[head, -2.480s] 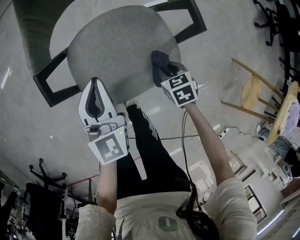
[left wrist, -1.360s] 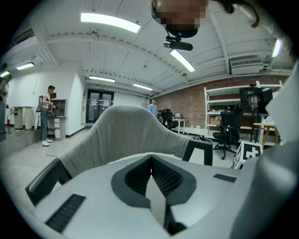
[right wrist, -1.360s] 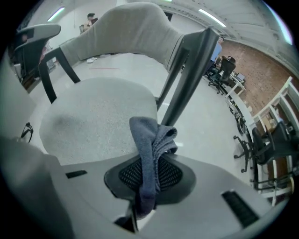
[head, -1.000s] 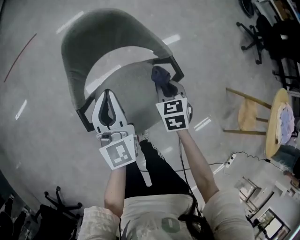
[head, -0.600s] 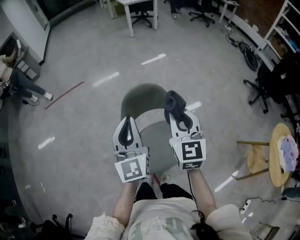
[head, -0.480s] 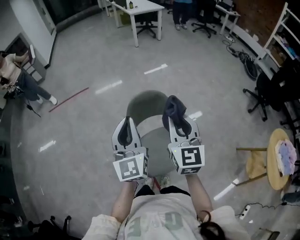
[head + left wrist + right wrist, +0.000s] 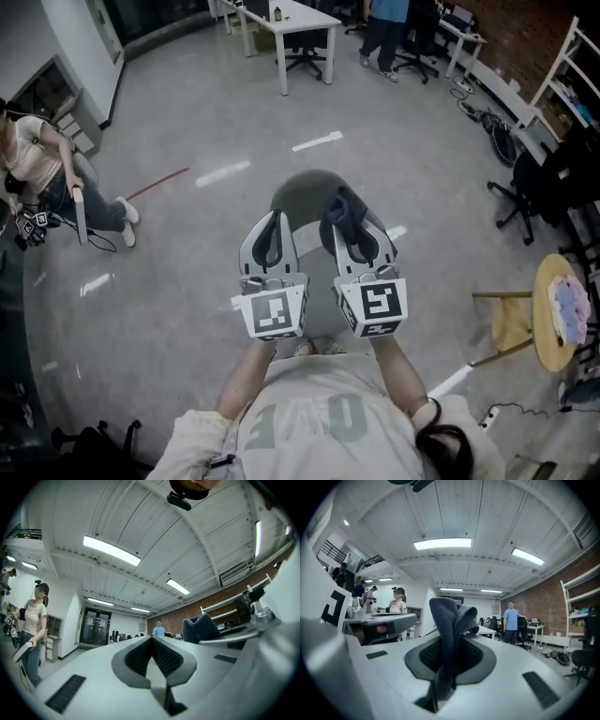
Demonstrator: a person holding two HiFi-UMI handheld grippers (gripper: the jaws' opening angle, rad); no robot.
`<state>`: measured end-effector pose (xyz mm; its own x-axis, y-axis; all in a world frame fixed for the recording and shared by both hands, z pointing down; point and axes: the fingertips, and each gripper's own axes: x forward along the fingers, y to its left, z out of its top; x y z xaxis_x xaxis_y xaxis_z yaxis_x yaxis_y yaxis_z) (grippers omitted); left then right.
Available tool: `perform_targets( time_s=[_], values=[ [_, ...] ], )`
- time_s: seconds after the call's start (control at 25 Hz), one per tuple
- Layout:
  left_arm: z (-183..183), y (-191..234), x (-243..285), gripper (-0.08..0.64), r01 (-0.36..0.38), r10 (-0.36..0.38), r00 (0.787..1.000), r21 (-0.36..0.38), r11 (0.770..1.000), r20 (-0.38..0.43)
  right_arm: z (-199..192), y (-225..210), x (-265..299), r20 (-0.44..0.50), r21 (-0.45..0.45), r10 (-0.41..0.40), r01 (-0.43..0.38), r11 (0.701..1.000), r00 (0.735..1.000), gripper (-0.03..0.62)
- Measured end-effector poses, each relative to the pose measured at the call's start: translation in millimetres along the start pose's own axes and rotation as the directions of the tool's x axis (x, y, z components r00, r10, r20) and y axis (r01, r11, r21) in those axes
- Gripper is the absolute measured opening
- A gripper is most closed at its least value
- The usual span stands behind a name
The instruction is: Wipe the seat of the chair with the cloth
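Observation:
In the head view both grippers are raised high in front of me, side by side. My right gripper (image 7: 352, 214) is shut on a dark blue cloth (image 7: 341, 208), which sticks up past its tips; the right gripper view shows the same cloth (image 7: 451, 620) pinched between the jaws and hanging down. My left gripper (image 7: 272, 228) is shut and holds nothing, its jaws meeting in the left gripper view (image 7: 152, 641). The grey chair (image 7: 305, 190) stands on the floor far below, mostly hidden behind the two grippers. The gripper views point level across the room, not at the chair.
A wooden stool (image 7: 511, 319) and a round table with a cloth (image 7: 561, 309) stand at right. A white desk (image 7: 291, 19) and office chairs (image 7: 520, 192) are farther off. People stand at left (image 7: 37, 169) and at the back (image 7: 386, 23). A cable lies at lower right.
Both grippers have come up off the chair seat and risen high, the right one taking the cloth with it. The view has lifted from the seat to the whole room.

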<state>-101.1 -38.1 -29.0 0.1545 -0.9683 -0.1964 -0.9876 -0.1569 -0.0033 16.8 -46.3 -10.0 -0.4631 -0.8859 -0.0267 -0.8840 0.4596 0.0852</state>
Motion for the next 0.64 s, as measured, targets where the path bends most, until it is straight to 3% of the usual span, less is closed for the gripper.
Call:
perform_targets(
  time_s=[0.32,0.48,0.64],
  values=[
    [-5,3,-10,0.015,0.033,-0.033,0.999,-0.024,0.999,-0.008,-1,20,3,-0.017,0.02,0.024,-0.024,1.0,1.0,0.055],
    [0,12,-7,0.015,0.038,-0.037,0.999,-0.041,0.998,0.027,-3,26,9,-0.027,0.014,0.015,-0.015,1.0,1.0,0.055],
    [-8,30,-8,0.015,0.021,-0.022,1.0,-0.038,0.999,-0.019,-3,34,17,-0.035,0.016,0.008,-0.007,1.0,0.999,0.055]
  ],
)
